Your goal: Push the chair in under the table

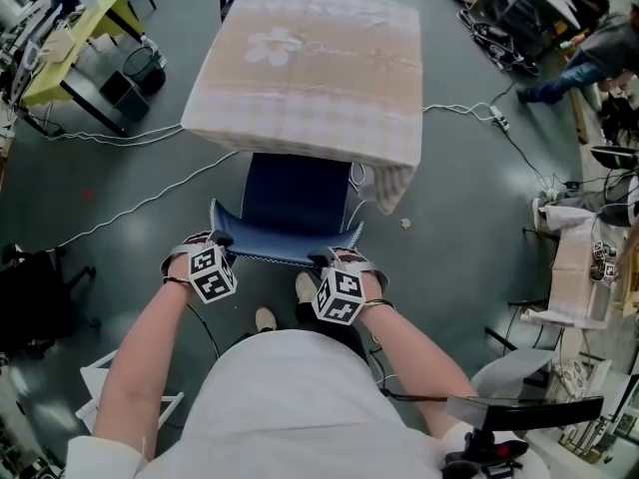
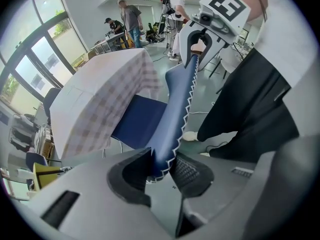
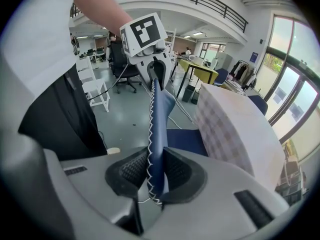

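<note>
Before the cloth-covered table point(image 1: 310, 68), left gripper point(image 2: 161, 170) and right gripper point(image 3: 152, 176) each clamp the blue chair backrest point(image 1: 285, 244).

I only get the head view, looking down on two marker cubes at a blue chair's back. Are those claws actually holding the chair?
Observer: Yes. The left gripper view shows the left claw pinching the blue chair backrest with white zigzag stitching between its pads.
Operator: And the other one?
Observer: The right gripper view shows the right claw clamped on that backrest's other end.
Operator: What's up above us?
Observer: The right gripper view shows a black-railed balcony overhead.
</note>
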{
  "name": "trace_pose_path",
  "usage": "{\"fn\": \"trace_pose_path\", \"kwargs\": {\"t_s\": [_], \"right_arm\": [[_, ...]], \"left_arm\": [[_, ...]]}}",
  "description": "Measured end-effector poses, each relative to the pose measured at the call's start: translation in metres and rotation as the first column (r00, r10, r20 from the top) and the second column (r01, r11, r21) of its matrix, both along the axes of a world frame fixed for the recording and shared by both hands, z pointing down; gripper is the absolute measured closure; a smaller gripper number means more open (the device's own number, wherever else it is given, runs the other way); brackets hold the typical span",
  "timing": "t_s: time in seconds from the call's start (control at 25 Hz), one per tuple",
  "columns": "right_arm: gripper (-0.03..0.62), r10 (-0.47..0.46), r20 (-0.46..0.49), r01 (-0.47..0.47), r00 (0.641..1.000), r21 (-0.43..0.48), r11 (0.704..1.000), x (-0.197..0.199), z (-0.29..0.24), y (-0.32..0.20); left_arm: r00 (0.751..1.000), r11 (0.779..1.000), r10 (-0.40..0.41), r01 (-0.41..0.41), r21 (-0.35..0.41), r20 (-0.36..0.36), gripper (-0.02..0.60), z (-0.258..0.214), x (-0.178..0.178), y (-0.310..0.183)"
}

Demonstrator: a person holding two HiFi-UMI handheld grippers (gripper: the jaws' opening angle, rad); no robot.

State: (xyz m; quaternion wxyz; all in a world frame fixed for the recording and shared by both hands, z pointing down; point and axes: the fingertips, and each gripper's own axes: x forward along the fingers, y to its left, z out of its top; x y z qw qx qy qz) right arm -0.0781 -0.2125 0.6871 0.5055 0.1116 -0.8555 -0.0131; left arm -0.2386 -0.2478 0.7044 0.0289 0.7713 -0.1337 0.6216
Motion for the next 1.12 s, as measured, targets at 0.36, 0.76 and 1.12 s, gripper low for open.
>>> {"fn": "trace_pose_path", "kwargs": {"t_s": [0.36,0.76,1.12], "right_arm": [[0.506,0.010,-0.002,-0.010,1.000,-0.013,1.000,0.001,-0.002,0.000],[0.436,0.116,0.060,-0.116,0.991,-0.009,0.993,0.009,-0.014,0.009],[0.419,0.269,0.227,-0.282,0.936,0.028,0.959,0.013,-0.078,0.039]], "left_arm": [[1.000,1.000,0.002,-0.002,0.003,-0.011,0.463,-0.002,0.001,0.000],[0.988,0.995,-0.064,0.074,0.068,-0.137,0.334,-0.016,0.004,0.015],[0.741,0.946,-0.290,0.319,-0.063,-0.605,0.334,-0.116,0.003,0.059]]}}
